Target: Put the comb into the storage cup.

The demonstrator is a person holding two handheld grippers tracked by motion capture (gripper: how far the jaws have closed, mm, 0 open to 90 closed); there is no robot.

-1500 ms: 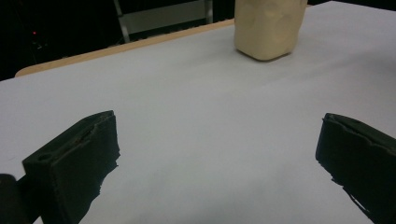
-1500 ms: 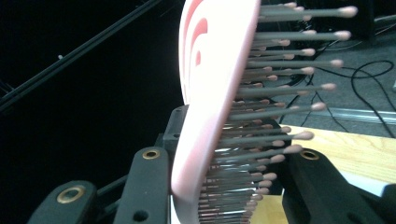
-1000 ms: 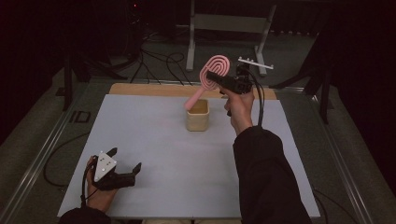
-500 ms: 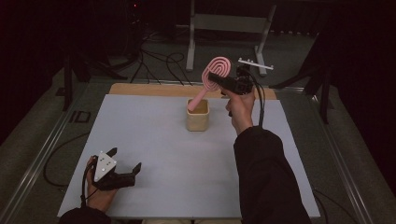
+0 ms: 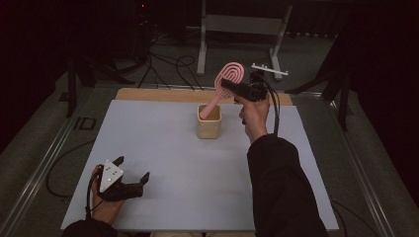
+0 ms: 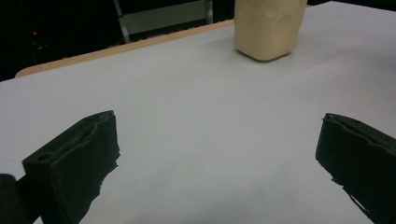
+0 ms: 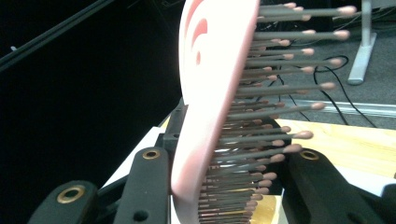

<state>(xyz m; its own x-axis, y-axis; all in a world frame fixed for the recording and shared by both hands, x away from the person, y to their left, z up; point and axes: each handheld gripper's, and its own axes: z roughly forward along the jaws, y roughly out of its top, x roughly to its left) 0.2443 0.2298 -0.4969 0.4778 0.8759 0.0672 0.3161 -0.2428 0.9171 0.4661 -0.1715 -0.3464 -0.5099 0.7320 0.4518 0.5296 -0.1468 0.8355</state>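
The right gripper (image 5: 231, 85) clamps the pink oval bristled hairbrush (image 5: 227, 81), handle tip inside the beige square cup (image 5: 209, 126). The left gripper (image 5: 131, 174) rests spread, holding nothing.

A pink hairbrush (image 5: 229, 79) is showing a pattern of curved open slots on its paddle, ring inside ring. Seen close in the right gripper view, the hairbrush (image 7: 212, 88) is carrying grey bristles with small pinkish-brown tips. A pale cream cup (image 5: 209, 121) is standing on a pale, plain table mat (image 5: 163, 163). A strip of light wood (image 5: 148, 94) is showing along the mat's far edge. Both grippers are black: the right gripper (image 5: 232, 85) is trailing a black cable, and the left gripper (image 5: 132, 173) is wearing a grey three-cornered plate dotted with white. The person's sleeve (image 5: 281, 192) is looking dark, nearly black. The floor (image 5: 316, 54) behind is looking dull grey-green, with black cables crossing it.
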